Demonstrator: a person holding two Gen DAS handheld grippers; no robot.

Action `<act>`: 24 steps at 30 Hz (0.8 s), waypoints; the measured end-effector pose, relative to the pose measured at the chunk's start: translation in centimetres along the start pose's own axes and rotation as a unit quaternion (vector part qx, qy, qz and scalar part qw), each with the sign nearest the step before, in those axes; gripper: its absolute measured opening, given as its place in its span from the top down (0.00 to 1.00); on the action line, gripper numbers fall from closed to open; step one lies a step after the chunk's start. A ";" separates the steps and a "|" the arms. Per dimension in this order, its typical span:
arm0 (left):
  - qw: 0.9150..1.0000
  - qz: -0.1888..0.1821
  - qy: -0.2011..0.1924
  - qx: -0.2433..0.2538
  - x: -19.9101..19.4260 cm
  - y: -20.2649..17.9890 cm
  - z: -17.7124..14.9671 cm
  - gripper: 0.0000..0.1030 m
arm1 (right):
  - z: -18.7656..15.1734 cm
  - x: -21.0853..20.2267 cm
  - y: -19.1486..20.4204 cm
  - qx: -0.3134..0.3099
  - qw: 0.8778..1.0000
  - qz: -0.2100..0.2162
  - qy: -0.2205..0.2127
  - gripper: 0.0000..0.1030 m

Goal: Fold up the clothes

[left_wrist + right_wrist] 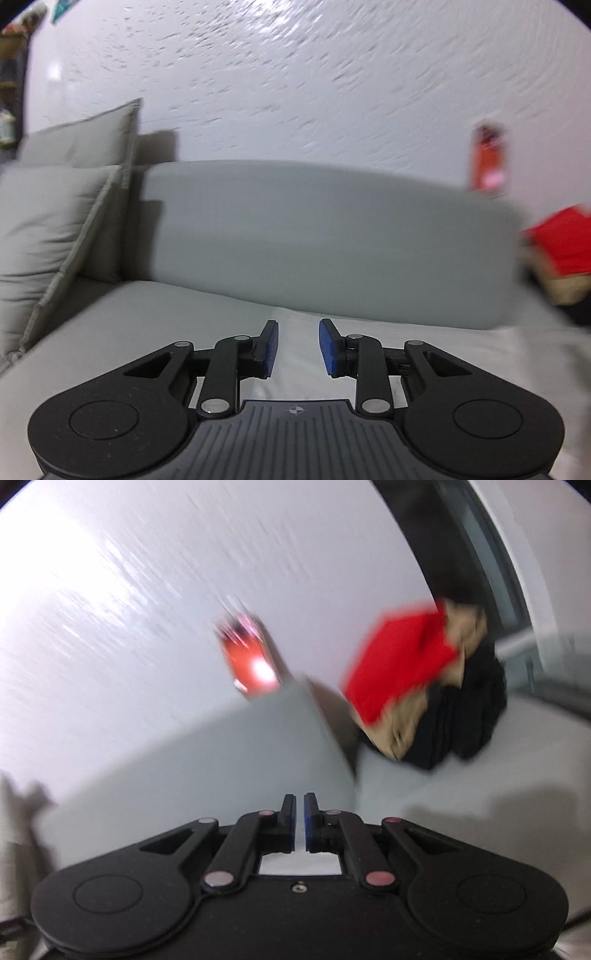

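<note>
Left black two-finger gripper (297,347): blue pads apart, empty, we hover over pale sheet (443,354) on grey sofa seat (155,314). Right black gripper (300,821): pads nearly together, nothing between. Clothes heap, red, tan and black (424,686), sits far at sofa's end. Views blurred; we judge: steady first, then pick one garment.

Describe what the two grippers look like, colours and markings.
Both are matte black linkage mechanisms with round housings either side and silver pivot pins. The left gripper has blue pads and a ribbed grey base plate bearing a small crosshair mark. The right gripper has a smooth black base with a centre screw. No hands or sleeves show.
</note>
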State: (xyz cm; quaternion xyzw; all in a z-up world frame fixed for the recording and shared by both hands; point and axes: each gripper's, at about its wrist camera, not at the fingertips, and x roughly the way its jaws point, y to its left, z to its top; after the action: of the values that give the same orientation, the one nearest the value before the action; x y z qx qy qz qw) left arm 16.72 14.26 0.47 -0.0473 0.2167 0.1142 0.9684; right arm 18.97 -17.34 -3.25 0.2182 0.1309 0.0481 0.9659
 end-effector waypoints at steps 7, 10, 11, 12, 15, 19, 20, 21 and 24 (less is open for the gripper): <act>0.999 -0.046 -0.023 -0.014 -11.1 3.7 0.7 0.65 | 7.4 -9.0 1.5 -0.020 0.995 0.095 -0.005 0.91; 0.999 -0.022 0.031 -0.007 -11.3 3.9 -1.5 0.63 | 7.6 -12.2 1.6 -0.032 0.993 0.109 0.023 0.75; 0.998 -0.014 0.059 0.002 -10.9 3.5 -2.9 0.63 | 6.2 -12.3 1.3 -0.039 0.993 0.098 0.044 0.71; 0.996 -0.010 0.085 0.010 -10.4 3.0 -4.6 0.63 | 4.8 -12.3 1.0 -0.046 0.993 0.087 0.066 0.66; 0.988 0.001 0.147 0.042 -8.3 0.7 -9.7 0.63 | -0.3 -11.2 -0.5 -0.057 0.986 0.055 0.144 0.63; 0.973 -0.001 0.200 0.112 -5.9 -2.9 -15.8 0.62 | -8.6 -8.5 -2.3 -0.080 0.965 0.023 0.249 0.65; 0.968 0.000 0.211 0.134 -5.6 -3.6 -17.0 0.62 | -10.1 -7.8 -2.8 -0.088 0.958 0.015 0.271 0.68; 0.966 0.009 0.200 0.160 -6.0 -4.2 -17.5 0.62 | -11.0 -7.6 -3.0 -0.096 0.953 0.010 0.288 0.70; 0.957 0.008 0.197 0.214 -7.6 -5.3 -17.7 0.63 | -11.2 -8.6 -2.9 -0.124 0.939 0.006 0.321 0.70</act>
State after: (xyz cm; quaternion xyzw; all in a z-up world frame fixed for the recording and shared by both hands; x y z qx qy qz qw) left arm 4.13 5.10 -11.98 0.1410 0.4228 0.0619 0.8930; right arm 7.77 -16.66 -12.25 0.0709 0.4259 0.1376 0.8915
